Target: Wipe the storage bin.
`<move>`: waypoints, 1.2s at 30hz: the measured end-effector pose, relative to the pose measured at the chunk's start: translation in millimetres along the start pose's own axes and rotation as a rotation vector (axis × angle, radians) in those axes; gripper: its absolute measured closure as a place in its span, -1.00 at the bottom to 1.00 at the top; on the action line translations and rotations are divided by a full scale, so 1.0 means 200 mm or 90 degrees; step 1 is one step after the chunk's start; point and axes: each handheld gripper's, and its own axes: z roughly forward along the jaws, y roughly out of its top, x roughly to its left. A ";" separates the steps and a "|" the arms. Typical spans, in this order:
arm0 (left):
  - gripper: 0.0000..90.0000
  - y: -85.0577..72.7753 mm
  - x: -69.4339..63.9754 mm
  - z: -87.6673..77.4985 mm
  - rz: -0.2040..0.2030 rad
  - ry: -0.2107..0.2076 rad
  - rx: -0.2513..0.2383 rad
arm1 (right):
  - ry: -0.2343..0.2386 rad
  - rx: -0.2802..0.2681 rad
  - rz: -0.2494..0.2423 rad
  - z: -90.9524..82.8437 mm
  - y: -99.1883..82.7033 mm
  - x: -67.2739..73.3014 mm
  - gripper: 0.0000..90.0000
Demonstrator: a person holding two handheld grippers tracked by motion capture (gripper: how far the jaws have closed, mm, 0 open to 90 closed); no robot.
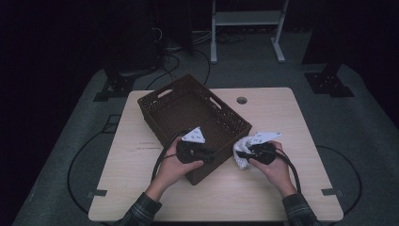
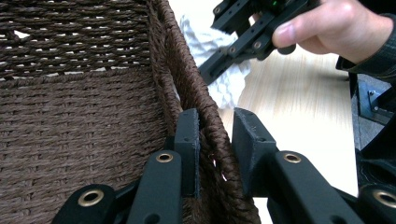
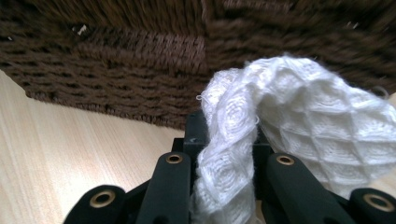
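High view, tabletop: a pale wooden top is seen from above, with a round hole near its far edge.
High view, basket: a brown woven basket is set at an angle on the tabletop, left of centre, one corner pointing near.
High view, left tongs: they are held in the left hand at the basket's near right wall; a grey plate is seen on top and a cable trails off toward the near left.
High view, right tongs: they are held in the right hand, just right of the basket, with a grey plate on top.
High view, cloth: a white cloth is seen at the tips of the right tongs, just beside the basket's right wall, on or just above the tabletop; which cannot be told.
Left gripper view, left tongs: the jaws are closed around the basket rim, one jaw inside the wall and one outside, both touching the weave.
Left gripper view, far side: the right tongs are seen in a hand, with the cloth at their tips beside the basket wall.
Right gripper view, right tongs: the jaws are clenched on the cloth, a white waffle-textured fabric bunched between them and spilling to the right.
Right gripper view, basket: its brown wall is seen just beyond the cloth, standing on the tabletop.
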 end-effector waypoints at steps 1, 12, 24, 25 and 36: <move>0.59 0.00 0.00 0.00 0.000 0.000 0.000 | 0.001 0.005 -0.001 0.01 0.00 0.00 0.70; 0.59 0.00 0.00 0.00 0.001 0.000 0.000 | 0.006 0.038 -0.003 0.06 -0.03 0.01 0.70; 0.59 0.00 0.00 0.00 0.003 0.000 0.000 | 0.012 -0.024 -0.013 -0.08 0.03 0.06 0.70; 0.59 0.00 0.00 0.00 0.002 0.000 0.000 | 0.012 -0.029 -0.015 -0.09 0.03 0.06 0.70; 0.59 0.00 0.01 0.00 -0.007 -0.004 -0.003 | 0.013 -0.058 -0.037 -0.17 0.08 0.11 0.70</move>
